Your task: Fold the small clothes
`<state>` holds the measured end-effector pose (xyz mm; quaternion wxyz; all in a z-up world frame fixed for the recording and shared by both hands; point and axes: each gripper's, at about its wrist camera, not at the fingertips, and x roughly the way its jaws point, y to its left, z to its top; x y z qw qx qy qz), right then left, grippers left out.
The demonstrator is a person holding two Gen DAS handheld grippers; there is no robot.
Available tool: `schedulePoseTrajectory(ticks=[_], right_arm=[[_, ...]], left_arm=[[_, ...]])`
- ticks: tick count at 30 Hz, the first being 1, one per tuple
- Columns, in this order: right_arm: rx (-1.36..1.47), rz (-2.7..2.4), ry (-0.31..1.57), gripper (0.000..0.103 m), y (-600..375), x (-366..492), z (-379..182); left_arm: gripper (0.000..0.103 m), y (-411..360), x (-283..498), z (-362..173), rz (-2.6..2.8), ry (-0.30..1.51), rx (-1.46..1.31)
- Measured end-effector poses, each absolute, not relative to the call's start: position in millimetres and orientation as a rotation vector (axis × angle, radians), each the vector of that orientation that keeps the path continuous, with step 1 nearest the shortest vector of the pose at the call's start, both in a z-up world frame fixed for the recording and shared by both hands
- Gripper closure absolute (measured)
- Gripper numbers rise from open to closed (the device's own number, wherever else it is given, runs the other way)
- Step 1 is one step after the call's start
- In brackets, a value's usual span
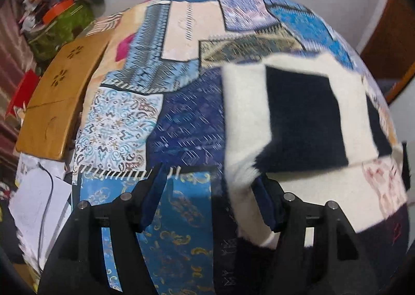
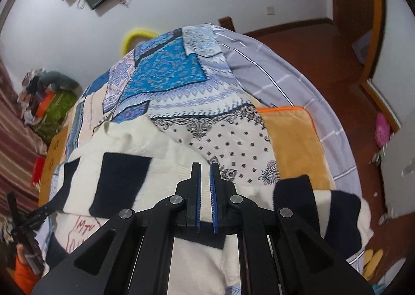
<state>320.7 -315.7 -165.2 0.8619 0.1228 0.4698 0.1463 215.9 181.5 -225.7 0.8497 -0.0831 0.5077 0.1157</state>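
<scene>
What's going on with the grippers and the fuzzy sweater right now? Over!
Left gripper open at the sweater edge. Right gripper nearly shut over the sweater; grip unclear. Sweater spread on the patchwork quilt, unfolded. Nothing blocking.

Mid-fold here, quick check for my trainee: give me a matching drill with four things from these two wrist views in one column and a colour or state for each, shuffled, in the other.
Things:
1. left gripper
2. right gripper
3. sweater
4. folded blanket

Colour or state:
A. orange-tan, lying at the bed's right side
B. fingers wide apart, nothing between them
C. cream with dark navy blocks
D. fingers nearly together, over cream knit

Pairs: 1-B, 2-D, 3-C, 4-A
</scene>
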Motion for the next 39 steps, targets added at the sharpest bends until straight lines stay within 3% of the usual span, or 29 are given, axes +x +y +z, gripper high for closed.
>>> schedulePoseTrajectory(ticks=[13,16,17,21,33,39], right_arm=[[0.175,0.350,1.019,0.096,-304,303,-163],[0.191,0.350,0.989,0.077,-305,298,-153],[0.195,0.344,0.978,0.065,-306,295,-150],[0.180,0.307,0.927,0.037,-315,284,-134],[0.189,0.172,0.951,0.034,-370,255,-139],[0.237,0.094,1.012,0.034,-404,247,-169]], left_arm=[[0.036,157,203,-213,0.206,1.076,-0.080],[0.035,151,199,-192,0.181,1.028,-0.066],[0.033,150,199,-186,0.178,1.014,-0.065],[0.016,153,208,-167,0.172,0.958,-0.104],[0.014,161,256,-242,0.202,1.152,-0.173],[0.014,158,240,-248,0.190,1.170,-0.144]])
